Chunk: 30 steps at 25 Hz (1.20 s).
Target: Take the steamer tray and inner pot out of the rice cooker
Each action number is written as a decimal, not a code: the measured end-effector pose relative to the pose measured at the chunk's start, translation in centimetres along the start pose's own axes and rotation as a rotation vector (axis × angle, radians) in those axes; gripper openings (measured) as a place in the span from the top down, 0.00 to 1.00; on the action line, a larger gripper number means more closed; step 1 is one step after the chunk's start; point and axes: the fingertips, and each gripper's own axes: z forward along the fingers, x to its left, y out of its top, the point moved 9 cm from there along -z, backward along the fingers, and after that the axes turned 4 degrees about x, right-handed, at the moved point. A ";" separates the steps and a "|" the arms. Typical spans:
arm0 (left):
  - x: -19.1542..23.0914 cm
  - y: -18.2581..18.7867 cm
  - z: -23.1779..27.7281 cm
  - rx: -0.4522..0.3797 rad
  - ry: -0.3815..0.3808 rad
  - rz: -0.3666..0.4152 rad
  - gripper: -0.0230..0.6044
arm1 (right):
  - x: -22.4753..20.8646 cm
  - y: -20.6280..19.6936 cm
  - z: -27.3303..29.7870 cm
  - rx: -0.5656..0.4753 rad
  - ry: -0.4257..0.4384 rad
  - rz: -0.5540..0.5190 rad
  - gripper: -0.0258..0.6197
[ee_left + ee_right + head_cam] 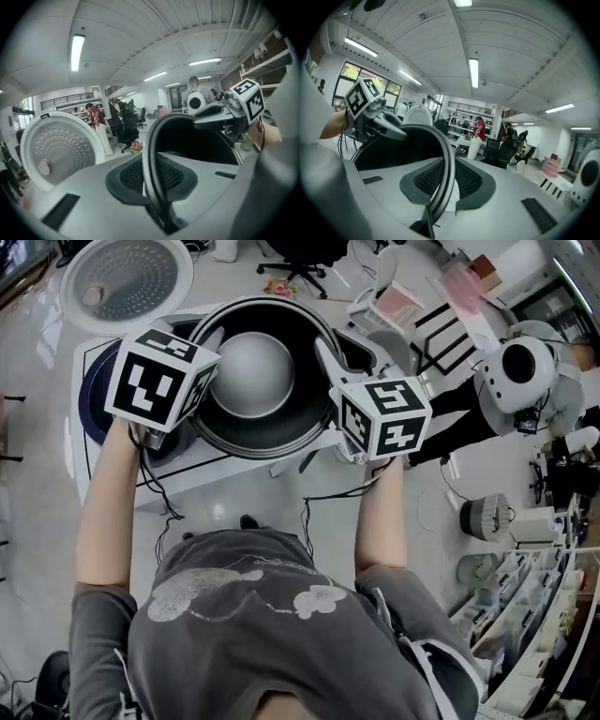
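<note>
The dark inner pot [281, 432] hangs in front of me with its mouth toward me and a pale round bottom showing inside. My left gripper [208, 341] is shut on the pot's left rim [149, 154]. My right gripper [325, 354] is shut on the right rim [449, 159]. In each gripper view the thin rim runs between the ribbed pads [133, 176] [468, 180], and the other gripper shows across the pot. The white rice cooker [94, 399] sits under my left gripper, half hidden by its marker cube. A round white perforated piece [127, 279] [56, 150] stands behind it; lid or steamer tray, I cannot tell.
The cooker rests on a white table [225, 479] whose front edge is near my body. A white robot [520, 371] stands at the right, an office chair [300, 259] behind the table, and shelves [534, 615] at the lower right. People stand far off [479, 129].
</note>
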 end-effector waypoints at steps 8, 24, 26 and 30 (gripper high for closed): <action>-4.7 -0.6 6.7 0.108 -0.095 -0.012 0.89 | -4.4 -6.8 -0.6 0.110 0.030 0.098 0.81; -8.6 -9.1 15.9 0.331 -0.135 -0.190 0.88 | -6.4 -18.0 5.1 0.356 0.217 0.151 0.82; -8.4 -9.8 16.8 0.349 -0.123 -0.200 0.88 | -6.5 -18.8 6.3 0.374 0.242 0.149 0.82; -8.0 -11.1 18.1 0.380 -0.094 -0.232 0.89 | -6.5 -20.0 8.6 0.395 0.290 0.134 0.82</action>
